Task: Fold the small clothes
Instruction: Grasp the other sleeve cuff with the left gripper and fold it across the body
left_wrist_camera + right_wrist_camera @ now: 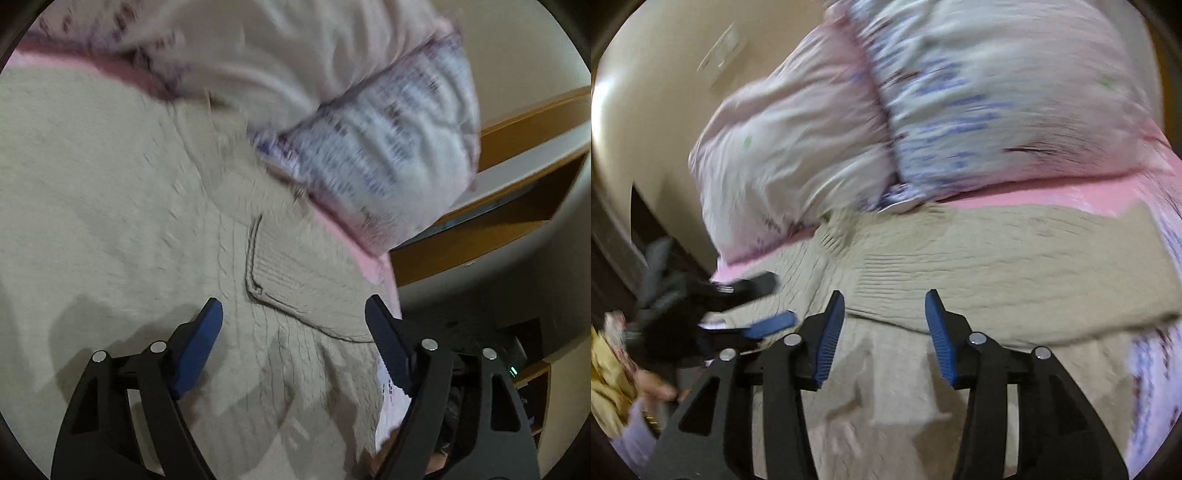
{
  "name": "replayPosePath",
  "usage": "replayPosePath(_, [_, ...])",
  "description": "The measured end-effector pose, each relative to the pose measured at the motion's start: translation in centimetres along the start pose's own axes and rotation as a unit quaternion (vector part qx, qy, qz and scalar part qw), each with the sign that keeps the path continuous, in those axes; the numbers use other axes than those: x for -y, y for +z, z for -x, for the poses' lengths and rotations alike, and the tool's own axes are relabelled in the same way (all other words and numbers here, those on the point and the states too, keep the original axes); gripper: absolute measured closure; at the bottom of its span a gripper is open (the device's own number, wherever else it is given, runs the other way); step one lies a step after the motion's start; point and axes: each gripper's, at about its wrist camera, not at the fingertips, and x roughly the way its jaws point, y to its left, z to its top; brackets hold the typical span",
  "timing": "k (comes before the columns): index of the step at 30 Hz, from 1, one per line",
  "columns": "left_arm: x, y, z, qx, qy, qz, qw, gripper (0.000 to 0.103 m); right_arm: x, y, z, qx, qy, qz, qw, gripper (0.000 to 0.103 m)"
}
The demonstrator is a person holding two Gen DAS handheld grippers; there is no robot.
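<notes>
A beige knitted sweater (147,206) lies spread on a pink sheet (376,266), with one ribbed layer folded over it (295,273). My left gripper (293,308) hovers just over that folded part, open, with nothing between its blue pads. In the right wrist view the same sweater (997,258) fills the middle, its folded edge running under my right gripper (884,298), which is open and holds nothing. The left gripper (775,301) shows blurred at the left, over the sweater's edge.
Two flower-patterned pillows (923,110) rest against the cream wall behind the sweater. A wooden shelf (517,177) stands past the bed's right side. A hand (653,387) and a patterned sleeve appear at the lower left of the right wrist view.
</notes>
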Motion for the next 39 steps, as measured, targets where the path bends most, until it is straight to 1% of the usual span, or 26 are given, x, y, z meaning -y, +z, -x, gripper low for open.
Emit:
replayPosePath(1, [0.2, 0.0, -1.0, -0.009, 0.007, 0.001, 0.9999, 0.029, 1.2, -0.1, 1.1, 0.007, -0.007, -0.013, 1.0, 0.054])
replayPosePath(2, [0.4, 0.1, -2.0, -0.018, 0.015, 0.004, 0.9997, 0.029, 2.2, -0.3, 2.0, 0.013, -0.014, -0.023, 1.0, 0.053])
replayPosePath(3, [0.4, 0.0, -2.6, -0.021, 0.018, 0.008, 0.9996, 0.03, 3.0, -0.6, 2.9, 0.02, -0.02, -0.033, 0.999, 0.052])
replayPosePath(5, [0.6, -0.1, -3.6, -0.028, 0.025, 0.016, 0.9992, 0.036, 4.9, -1.2, 4.8, 0.037, -0.033, -0.056, 0.997, 0.05])
replayPosePath(6, [0.7, -0.1, -4.1, -0.03, 0.031, 0.017, 0.9989, 0.038, 5.8, -1.5, 5.4, 0.044, -0.038, -0.068, 0.996, 0.049])
replayPosePath(7, [0.7, 0.0, -4.5, -0.029, 0.035, 0.021, 0.9987, 0.041, 6.9, -1.8, 6.4, 0.052, -0.043, -0.084, 0.994, 0.049])
replayPosePath(9, [0.7, 0.2, -5.0, -0.021, 0.043, 0.028, 0.9985, 0.046, 8.3, -2.1, 7.3, 0.062, -0.049, -0.104, 0.991, 0.049])
replayPosePath(10, [0.7, 0.4, -5.0, -0.016, 0.042, 0.029, 0.9986, 0.059, 9.1, -2.4, 7.8, 0.067, -0.054, -0.114, 0.99, 0.049])
replayPosePath(11, [0.7, 0.7, -5.3, -0.014, 0.034, 0.032, 0.9988, 0.077, 9.8, -2.6, 8.1, 0.071, -0.061, -0.122, 0.988, 0.049])
replayPosePath(12, [0.6, 0.9, -5.5, -0.015, 0.031, 0.033, 0.9989, 0.085, 10.1, -2.7, 8.2, 0.074, -0.067, -0.125, 0.987, 0.049])
replayPosePath(13, [0.7, 1.2, -5.8, -0.012, 0.035, 0.031, 0.9988, 0.094, 10.5, -2.8, 8.5, 0.077, -0.082, -0.127, 0.986, 0.049])
replayPosePath(14, [0.6, 1.4, -5.7, -0.006, 0.034, 0.026, 0.9991, 0.095, 10.8, -2.9, 8.6, 0.078, -0.096, -0.125, 0.984, 0.049])
replayPosePath(16, [0.6, 1.8, -5.0, 0.006, 0.03, 0.02, 0.9993, 0.095, 11.2, -2.9, 8.8, 0.078, -0.14, -0.113, 0.981, 0.049])
replayPosePath(19, [0.7, 3.0, -2.8, 0.041, 0.029, 0.009, 0.9987, 0.096, 11.7, -2.8, 8.9, 0.075, -0.183, -0.095, 0.976, 0.049])
replayPosePath(20, [0.6, 3.6, -1.6, 0.059, 0.033, 0.004, 0.9977, 0.096, 11.9, -2.8, 8.7, 0.071, -0.191, -0.09, 0.975, 0.049])
replayPosePath(23, [-0.1, 4.7, 0.9, 0.091, 0.041, 0.007, 0.995, 0.096, 11.8, -2.7, 7.5, 0.045, -0.205, -0.063, 0.976, 0.049])
replayPosePath(24, [-0.7, 5.0, 2.1, 0.106, 0.049, 0.008, 0.9931, 0.096, 11.6, -2.7, 7.0, 0.037, -0.207, -0.053, 0.976, 0.049])
replayPosePath(27, [-2.3, 5.5, 4.1, 0.128, 0.07, 0.019, 0.9891, 0.096, 10.0, -2.8, 4.8, 0.007, -0.22, 0.005, 0.975, 0.051])
replayPosePath(31, [-4.5, 5.5, 5.5, 0.134, 0.084, 0.036, 0.9867, 0.096, 8.2, -2.7, 2.3, -0.02, -0.235, 0.06, 0.97, 0.053])
replayPosePath(34, [-5.2, 5.3, 5.2, 0.128, 0.084, 0.041, 0.9873, 0.096, 7.3, -2.9, 0.8, -0.042, -0.248, 0.092, 0.964, 0.055])
replayPosePath(36, [-5.5, 5.2, 5.1, 0.124, 0.086, 0.042, 0.9877, 0.096, 6.6, -3.1, 0.3, -0.051, -0.256, 0.113, 0.959, 0.055])
replayPosePath(37, [-5.7, 5.0, 5.2, 0.123, 0.086, 0.041, 0.9878, 0.096, 6.2, -3.3, 0.0, -0.054, -0.269, 0.129, 0.953, 0.055])
replayPosePath(39, [-5.8, 4.8, 5.1, 0.122, 0.087, 0.041, 0.9879, 0.096, 5.9, -3.3, -0.5, -0.06, -0.283, 0.144, 0.946, 0.055])
